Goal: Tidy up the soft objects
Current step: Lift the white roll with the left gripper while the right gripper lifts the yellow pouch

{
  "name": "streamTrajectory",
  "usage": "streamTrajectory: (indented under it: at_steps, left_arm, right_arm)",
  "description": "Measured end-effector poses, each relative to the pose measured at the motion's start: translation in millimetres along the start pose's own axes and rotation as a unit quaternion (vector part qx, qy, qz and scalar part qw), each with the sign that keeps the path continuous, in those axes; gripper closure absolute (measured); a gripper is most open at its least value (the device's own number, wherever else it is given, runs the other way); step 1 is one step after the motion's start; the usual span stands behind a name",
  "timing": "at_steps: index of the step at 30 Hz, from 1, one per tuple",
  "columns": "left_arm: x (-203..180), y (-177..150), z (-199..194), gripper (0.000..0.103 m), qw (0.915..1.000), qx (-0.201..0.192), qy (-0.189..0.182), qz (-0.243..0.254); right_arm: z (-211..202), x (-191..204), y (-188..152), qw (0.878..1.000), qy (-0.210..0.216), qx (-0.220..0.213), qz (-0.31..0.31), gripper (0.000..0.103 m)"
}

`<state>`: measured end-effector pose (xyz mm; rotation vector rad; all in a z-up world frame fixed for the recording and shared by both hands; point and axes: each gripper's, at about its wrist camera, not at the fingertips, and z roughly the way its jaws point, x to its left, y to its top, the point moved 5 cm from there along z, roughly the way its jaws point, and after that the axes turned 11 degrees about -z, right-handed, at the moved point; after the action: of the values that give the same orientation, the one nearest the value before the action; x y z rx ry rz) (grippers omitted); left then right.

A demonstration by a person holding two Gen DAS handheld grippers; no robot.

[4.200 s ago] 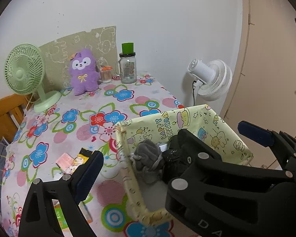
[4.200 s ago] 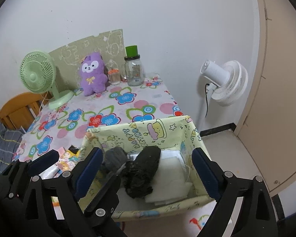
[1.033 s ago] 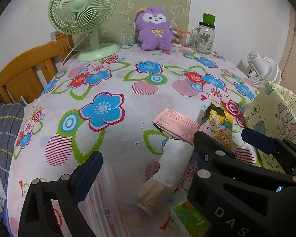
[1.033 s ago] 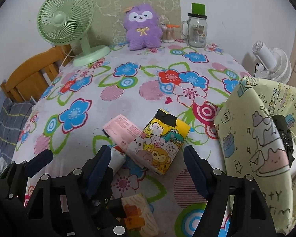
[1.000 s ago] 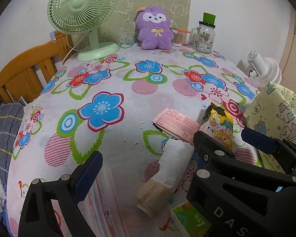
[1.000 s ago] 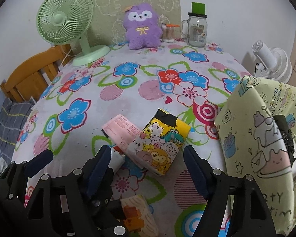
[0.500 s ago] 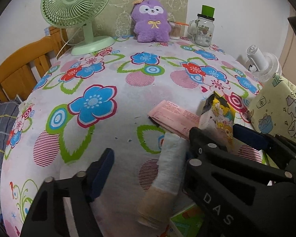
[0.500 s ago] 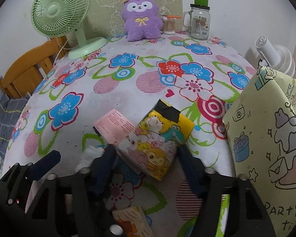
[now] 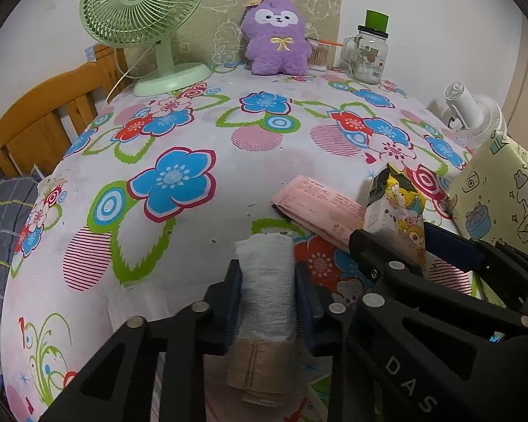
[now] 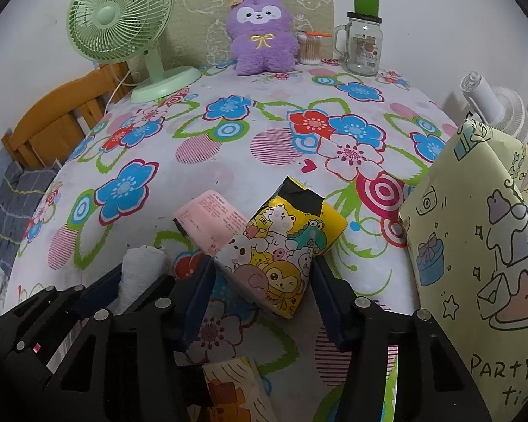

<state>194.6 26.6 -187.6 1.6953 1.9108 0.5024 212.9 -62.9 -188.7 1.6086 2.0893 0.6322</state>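
My left gripper (image 9: 267, 277) is shut on a rolled white cloth with a beige band (image 9: 266, 292) lying on the flowered table (image 9: 179, 133). The roll also shows in the right wrist view (image 10: 140, 270), between the left gripper's fingers. My right gripper (image 10: 262, 281) has closed on a yellow cartoon-animal tissue pack (image 10: 281, 249), its pads touching both sides. That pack also shows in the left wrist view (image 9: 397, 211). The yellow fabric basket (image 10: 475, 246) stands at the table's right edge.
A pink packet (image 10: 211, 225) lies beside the tissue pack. A purple plush toy (image 9: 274, 38), green fan (image 9: 140, 17), glass jar (image 9: 368, 56) and cotton-swab cup (image 10: 308, 47) stand at the back. A wooden chair (image 9: 42, 123) is left, a white fan (image 9: 475, 116) right.
Both grippers came forward and down. The left jaws closed around the white roll. The right jaws closed on the tissue pack.
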Motion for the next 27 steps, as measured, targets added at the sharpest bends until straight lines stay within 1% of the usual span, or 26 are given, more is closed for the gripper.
streamTrajectory:
  at_steps: [5, 27]
  left_arm:
    - [-1.3, 0.0, -3.9, 0.081, 1.0000, -0.007, 0.001, 0.000]
    - [7.3, -4.5, -34.4, 0.082, 0.9993, -0.033, 0.004, -0.019]
  right_arm:
    - [-2.9, -0.5, -0.6, 1.000, 0.000, -0.004, -0.001, 0.046]
    - [-33.2, 13.7, -2.0, 0.999, 0.013, -0.028, -0.013, 0.050]
